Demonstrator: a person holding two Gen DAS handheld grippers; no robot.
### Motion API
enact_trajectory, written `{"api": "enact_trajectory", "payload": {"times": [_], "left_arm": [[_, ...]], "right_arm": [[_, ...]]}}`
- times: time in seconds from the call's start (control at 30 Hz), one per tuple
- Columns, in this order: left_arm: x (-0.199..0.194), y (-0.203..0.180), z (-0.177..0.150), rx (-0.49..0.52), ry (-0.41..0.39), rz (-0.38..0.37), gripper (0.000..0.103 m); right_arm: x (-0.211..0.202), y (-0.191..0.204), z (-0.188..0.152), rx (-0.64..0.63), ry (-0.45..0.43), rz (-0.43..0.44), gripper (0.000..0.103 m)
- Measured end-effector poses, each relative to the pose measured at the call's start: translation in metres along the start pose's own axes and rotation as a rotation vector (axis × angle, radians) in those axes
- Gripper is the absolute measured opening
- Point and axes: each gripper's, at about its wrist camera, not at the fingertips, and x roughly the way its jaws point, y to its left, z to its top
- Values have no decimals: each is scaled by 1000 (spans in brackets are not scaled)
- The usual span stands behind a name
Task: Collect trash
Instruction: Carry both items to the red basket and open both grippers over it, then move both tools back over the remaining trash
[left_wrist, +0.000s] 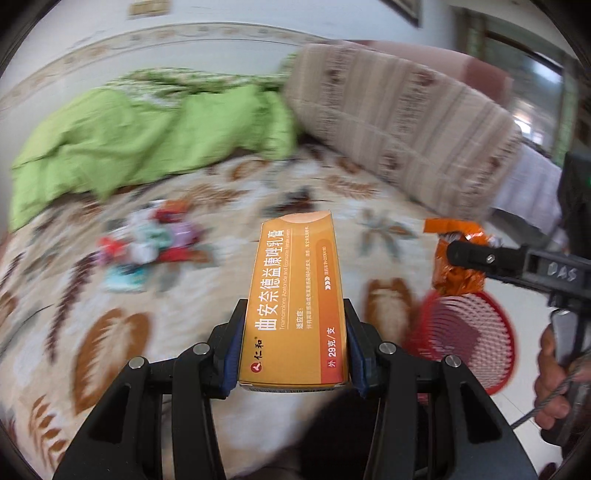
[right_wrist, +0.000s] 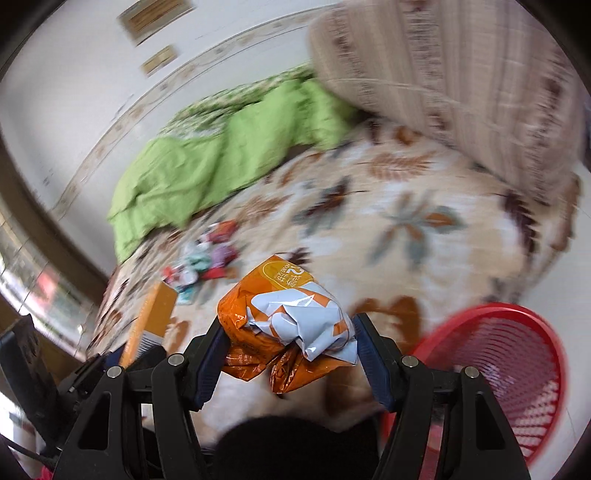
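Observation:
My left gripper (left_wrist: 295, 328) is shut on an orange medicine box (left_wrist: 299, 295) with Chinese print, held above the leaf-patterned bed cover. My right gripper (right_wrist: 288, 332) is shut on a crumpled orange and white wrapper (right_wrist: 288, 321); the wrapper (left_wrist: 458, 258) and the right gripper also show at the right of the left wrist view. A red mesh basket (right_wrist: 509, 369) stands on the floor beside the bed, below and right of the right gripper; it also shows in the left wrist view (left_wrist: 465, 332). The box (right_wrist: 151, 325) appears at the left of the right wrist view.
A pile of small colourful wrappers (left_wrist: 155, 243) lies on the bed cover (left_wrist: 110, 332), also seen in the right wrist view (right_wrist: 207, 258). A green quilt (left_wrist: 129, 144) and a striped beige pillow (left_wrist: 399, 122) lie farther back. White floor is at the right.

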Motion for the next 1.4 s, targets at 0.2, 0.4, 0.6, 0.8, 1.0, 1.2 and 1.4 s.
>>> {"api": "enact_trajectory", "payload": {"times": [0.2,0.4,0.6,0.8,1.0,1.2,1.4], "left_arm": [[27,-71,17,72,99,-236,46],[57,-133,15,144,177,-346,47],[63,-143,13,145,186,-353,69],[55,-115,17,93,164,-303,69],[47,-68,11,15,148,-224,69],[40,-12,6,-89,140,-142,69],[33,42,2,-195,126,-71,69]], "right_arm": [[-54,-73,-2,112,-54,-146,71],[-83,-119,-9,201,-80,-223,73],[-85,-135,-10,237,-73,-224,78],[-78,-128,-7,221,-78,-189,79],[-51,-96,-3,160,-47,-122,79],[-13,-52,1,69,3,-60,79],[23,-9,3,-17,49,-3,79]]}}
